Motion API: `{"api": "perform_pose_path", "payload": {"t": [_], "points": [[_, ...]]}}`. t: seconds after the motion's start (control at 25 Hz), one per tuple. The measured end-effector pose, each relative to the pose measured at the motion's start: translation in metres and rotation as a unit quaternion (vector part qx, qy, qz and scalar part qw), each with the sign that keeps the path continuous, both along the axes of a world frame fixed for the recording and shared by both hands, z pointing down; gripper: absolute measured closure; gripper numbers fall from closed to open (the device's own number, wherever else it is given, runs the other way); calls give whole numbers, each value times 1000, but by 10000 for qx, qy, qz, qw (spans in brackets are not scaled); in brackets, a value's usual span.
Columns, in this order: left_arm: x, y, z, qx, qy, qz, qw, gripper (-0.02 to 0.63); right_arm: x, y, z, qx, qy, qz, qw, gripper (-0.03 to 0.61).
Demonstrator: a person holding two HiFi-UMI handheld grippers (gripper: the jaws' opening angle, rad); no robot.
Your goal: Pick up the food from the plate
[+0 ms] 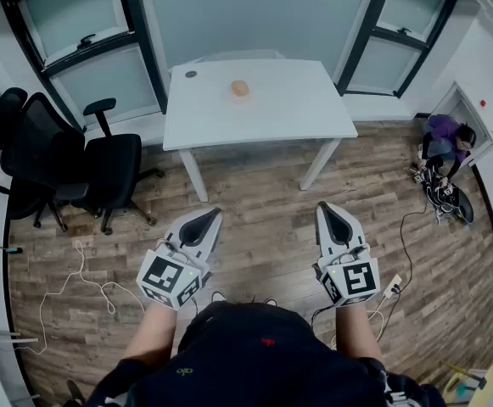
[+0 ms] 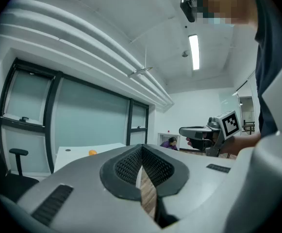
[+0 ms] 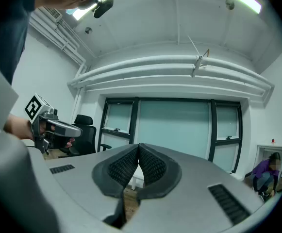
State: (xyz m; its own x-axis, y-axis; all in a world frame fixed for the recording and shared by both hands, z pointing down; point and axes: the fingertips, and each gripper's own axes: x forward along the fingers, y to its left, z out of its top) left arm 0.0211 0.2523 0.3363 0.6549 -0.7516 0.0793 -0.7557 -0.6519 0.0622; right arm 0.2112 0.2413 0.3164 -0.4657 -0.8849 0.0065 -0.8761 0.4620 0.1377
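1. The wooden floor fills most of the head view, with one white cable looping across it at the left.
2. Dark-framed windows line the wall behind the furniture.
3. One white counter stands ahead of the person, well apart from both tongs.
4. Black office chairs are bunched at the left of the counter. There are at least two, and they overlap too much for a sure count.
5. One person in a purple top crouches on the floor at the far right.
6. There are two tongs, both held low over the floor on the near side of the counter.
   - The left tongs have their jaws together at the tips. The left gripper view shows the ribbed pads meeting with nothing between them, only floor in the slot below.
   - The right tongs are also closed. In the right gripper view the pads touch at the tips and grip nothing.
   - Neither pair touches the counter or anything on it.
7. One pale plate sits on the far half of the counter, near its middle.
8. One round orange-brown piece of food lies on that plate, untouched. It shows as a small orange spot in the left gripper view.
9. One small dark disc rests near the far-left corner of the counter, apart from the plate.
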Motion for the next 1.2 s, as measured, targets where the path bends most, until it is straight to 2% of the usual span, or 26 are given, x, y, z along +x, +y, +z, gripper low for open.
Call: {"api": "perform_pose_path", "payload": {"t": [0.32, 0.56, 0.76, 0.92, 1.2], "points": [[-1, 0, 0, 3, 5, 24, 10000, 594, -1, 1, 0, -18, 54, 1, 10000, 554], [0, 4, -2, 19, 0, 40, 10000, 594, 4, 4, -6, 112, -202, 81, 9997, 554], [-8, 7, -1, 6, -9, 12, 10000, 594, 0, 2, -2, 49, -183, 140, 9997, 554], [-25, 10, 2, -9, -2, -35, 10000, 594, -16, -1, 6, -50, -199, 116, 9997, 554], [-86, 8, 19, -148, 111, -127, 9997, 594, -79, -8, 18, -179, -52, 4, 9998, 554]]}}
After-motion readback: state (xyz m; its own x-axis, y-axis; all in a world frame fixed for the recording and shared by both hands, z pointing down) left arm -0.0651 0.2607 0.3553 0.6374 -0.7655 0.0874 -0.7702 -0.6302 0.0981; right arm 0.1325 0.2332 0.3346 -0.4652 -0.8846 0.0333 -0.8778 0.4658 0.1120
